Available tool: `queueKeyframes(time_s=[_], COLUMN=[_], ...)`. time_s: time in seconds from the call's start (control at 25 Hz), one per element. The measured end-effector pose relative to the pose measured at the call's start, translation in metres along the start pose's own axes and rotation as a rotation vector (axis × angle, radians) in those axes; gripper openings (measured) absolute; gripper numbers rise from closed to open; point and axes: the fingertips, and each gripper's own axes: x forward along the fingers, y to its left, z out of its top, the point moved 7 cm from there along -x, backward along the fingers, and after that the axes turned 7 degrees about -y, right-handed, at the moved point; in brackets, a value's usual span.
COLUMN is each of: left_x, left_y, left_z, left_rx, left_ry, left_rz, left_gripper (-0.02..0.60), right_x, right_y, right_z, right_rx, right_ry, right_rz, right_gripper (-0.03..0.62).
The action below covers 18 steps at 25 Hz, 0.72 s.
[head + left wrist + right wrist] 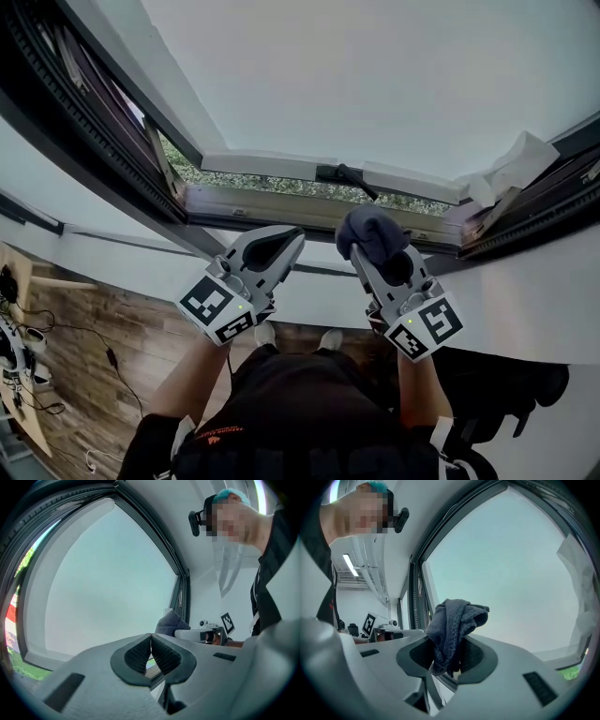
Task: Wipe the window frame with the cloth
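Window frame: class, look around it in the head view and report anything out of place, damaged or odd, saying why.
A crumpled white sheet is wedged at the right end of the window frame; it looks like stray wrapping, not part of the window. Nothing else stands out.

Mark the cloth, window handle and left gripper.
cloth (455, 623): right gripper view, bunched middle of the fabric.
window handle (341, 173): head view, middle of the black lever.
left gripper (151, 641): left gripper view, where its shut tips meet.

The cloth (455, 618) is partly hidden between fingers (478, 657) of the right gripper (449, 645).
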Motion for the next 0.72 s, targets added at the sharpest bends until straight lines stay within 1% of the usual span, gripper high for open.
queueKeyframes(time_s=[0.72], left_x=[0.0067], left_y=[-0.0035], left_z=[-0.0020], left_rx=[0.000], left_ry=[0.009], left_rz=[-0.023], left_gripper=[0.020], right_x=[-0.0024], right_y=[-0.0015], right_z=[-0.0036], right_rx=[-0.008], right_ry=[0.020], right_rz=[-0.009], right_gripper=[0.115])
